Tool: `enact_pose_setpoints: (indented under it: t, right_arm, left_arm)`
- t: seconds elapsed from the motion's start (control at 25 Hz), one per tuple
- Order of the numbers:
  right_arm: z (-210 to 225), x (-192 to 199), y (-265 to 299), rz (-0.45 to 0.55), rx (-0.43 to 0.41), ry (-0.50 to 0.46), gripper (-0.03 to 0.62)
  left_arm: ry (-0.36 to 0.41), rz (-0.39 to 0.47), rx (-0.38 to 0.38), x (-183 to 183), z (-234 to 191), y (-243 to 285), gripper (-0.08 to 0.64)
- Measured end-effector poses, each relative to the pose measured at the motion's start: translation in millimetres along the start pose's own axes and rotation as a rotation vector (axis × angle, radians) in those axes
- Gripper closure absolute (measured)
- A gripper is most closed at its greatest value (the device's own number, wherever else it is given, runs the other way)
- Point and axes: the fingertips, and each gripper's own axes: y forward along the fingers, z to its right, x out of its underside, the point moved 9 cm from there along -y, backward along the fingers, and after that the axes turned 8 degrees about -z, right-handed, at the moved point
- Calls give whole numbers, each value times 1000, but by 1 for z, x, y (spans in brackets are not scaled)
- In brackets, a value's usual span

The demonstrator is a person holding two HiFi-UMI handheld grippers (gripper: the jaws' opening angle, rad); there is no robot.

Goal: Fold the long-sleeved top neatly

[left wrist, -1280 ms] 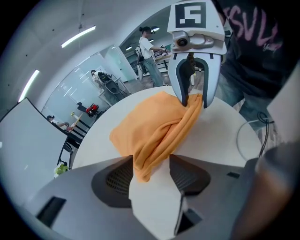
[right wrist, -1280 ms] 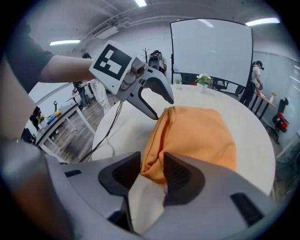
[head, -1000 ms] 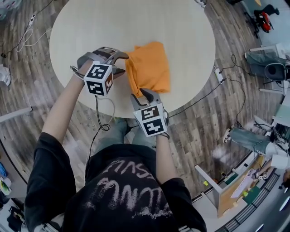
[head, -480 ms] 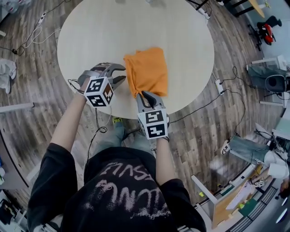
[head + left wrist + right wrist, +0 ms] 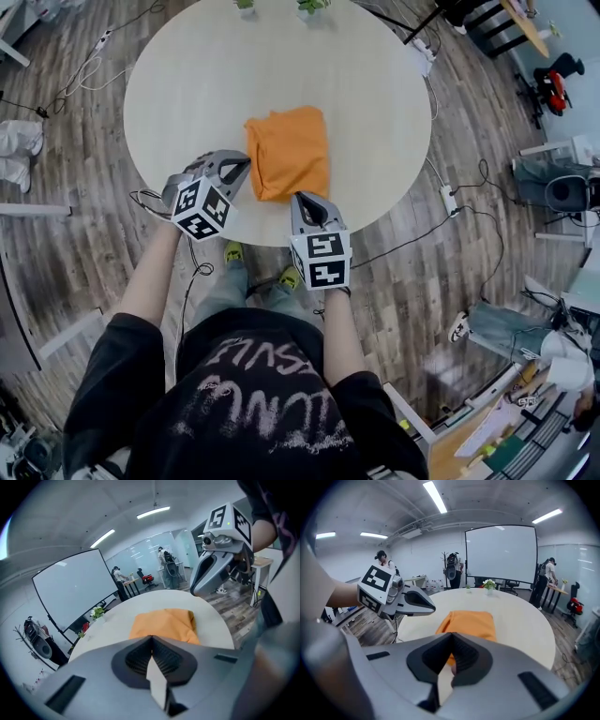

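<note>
Holding left gripper (image 5: 242, 164) and right gripper (image 5: 302, 198) pressed together, empty, at 8 and 6 o'clock of the folded top (image 5: 288, 152) on the table (image 5: 187, 75), I might snag its edge, undoing folds.

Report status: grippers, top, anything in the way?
Left gripper and right gripper both shut, empty. Orange long-sleeved top lies folded on round table. Only small plants at far edge, well clear.

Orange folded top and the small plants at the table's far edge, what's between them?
Nothing: bare pale tabletop separates the orange folded top from the small green plants, seen in the head view.
</note>
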Motion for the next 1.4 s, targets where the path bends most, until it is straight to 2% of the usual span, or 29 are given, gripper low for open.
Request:
enact_pose_setpoints:
  t: [0.32,0.52,0.76,0.92,1.12,1.24,1.4]
  right_arm:
    - [18,13,-30,73,-14,7,588]
    - [24,17,-47,114,-27,14,588]
    - [40,21,-66,161,-29,17,588]
    - [49,21,-81,195,-14,2,588]
    - [58,21,-102,235,-2,-28,588]
    - [62,15,-115,274,10,-51,588]
    - [72,15,-127,316,31,-34,588]
  left_arm:
    - [-172,33,-75,-10,29,-27,549]
    - [-253,53,-109,-14,43,-46,549]
    - [-385,113,-223,-19,48,-70,549]
    - [-418,159,-320,-27,50,-94,549]
    - [-455,204,-381,-37,60,-117,549]
    - [-444,220,-408,-45,64,-130,549]
    - [-427,248,-446,-51,68,-149,549]
